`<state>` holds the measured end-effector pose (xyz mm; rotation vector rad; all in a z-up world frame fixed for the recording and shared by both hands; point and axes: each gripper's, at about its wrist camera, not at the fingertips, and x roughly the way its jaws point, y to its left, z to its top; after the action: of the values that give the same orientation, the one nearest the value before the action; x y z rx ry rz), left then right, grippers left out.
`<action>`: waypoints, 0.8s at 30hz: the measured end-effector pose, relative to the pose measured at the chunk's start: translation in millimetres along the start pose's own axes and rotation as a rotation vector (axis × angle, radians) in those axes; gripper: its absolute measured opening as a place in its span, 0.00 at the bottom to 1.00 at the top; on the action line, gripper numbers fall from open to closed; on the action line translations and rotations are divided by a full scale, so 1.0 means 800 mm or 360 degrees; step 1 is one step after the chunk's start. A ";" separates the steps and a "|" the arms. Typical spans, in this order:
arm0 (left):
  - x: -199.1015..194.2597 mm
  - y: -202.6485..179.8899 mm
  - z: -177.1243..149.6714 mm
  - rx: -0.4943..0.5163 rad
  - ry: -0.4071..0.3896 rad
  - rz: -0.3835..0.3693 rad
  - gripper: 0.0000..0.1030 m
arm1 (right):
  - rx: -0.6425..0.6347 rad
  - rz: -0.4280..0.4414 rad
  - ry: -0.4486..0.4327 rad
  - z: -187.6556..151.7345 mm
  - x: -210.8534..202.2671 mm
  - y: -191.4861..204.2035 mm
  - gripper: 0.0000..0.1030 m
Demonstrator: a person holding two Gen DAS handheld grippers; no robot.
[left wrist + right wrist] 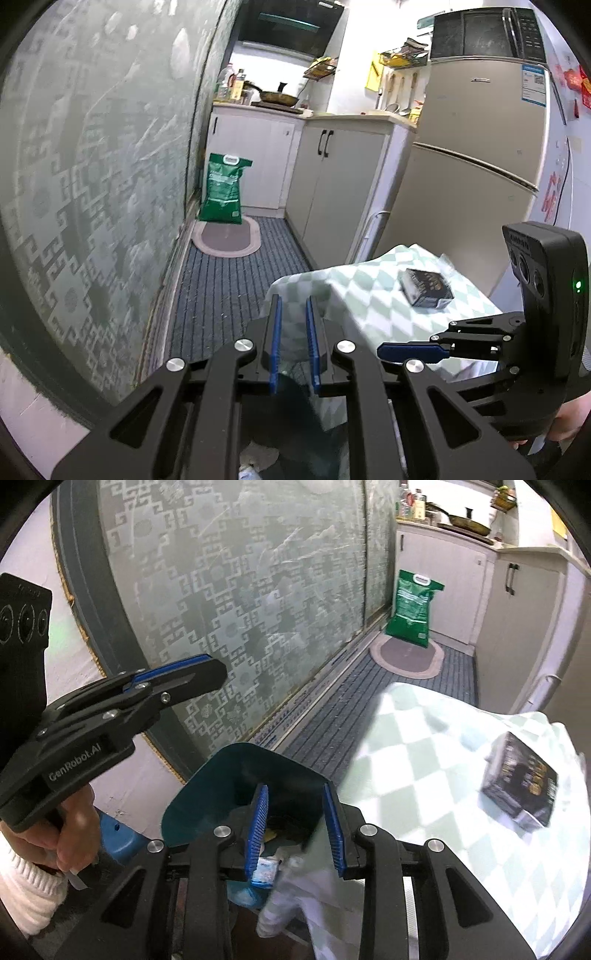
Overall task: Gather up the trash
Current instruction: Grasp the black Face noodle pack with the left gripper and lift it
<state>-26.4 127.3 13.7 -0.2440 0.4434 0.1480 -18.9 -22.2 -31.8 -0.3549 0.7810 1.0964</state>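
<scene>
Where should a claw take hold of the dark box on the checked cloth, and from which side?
Grip the dark box across its two long side faces, coming down from above. It lies flat on the checked cloth with its wide face up and nothing close beside it, so the open right claw could probably straddle it.

Right hand-held gripper (295, 829) over a teal bin

Its blue fingers (257, 827) stand apart above the teal bin lid (221, 794), scraps visible below. The left hand-held gripper (207, 670) hovers to the left; a dark box (521, 782) lies on the checked desk (424, 760).
</scene>
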 end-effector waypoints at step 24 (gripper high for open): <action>0.113 -0.148 0.005 0.0165 0.0345 -0.0183 0.55 | 0.0491 -0.0253 -0.0277 -0.068 -0.136 -0.193 0.45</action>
<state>78.8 22.4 0.9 -0.1840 0.6493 -0.0148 72.5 -194.3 -8.6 -0.0582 0.7399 0.8300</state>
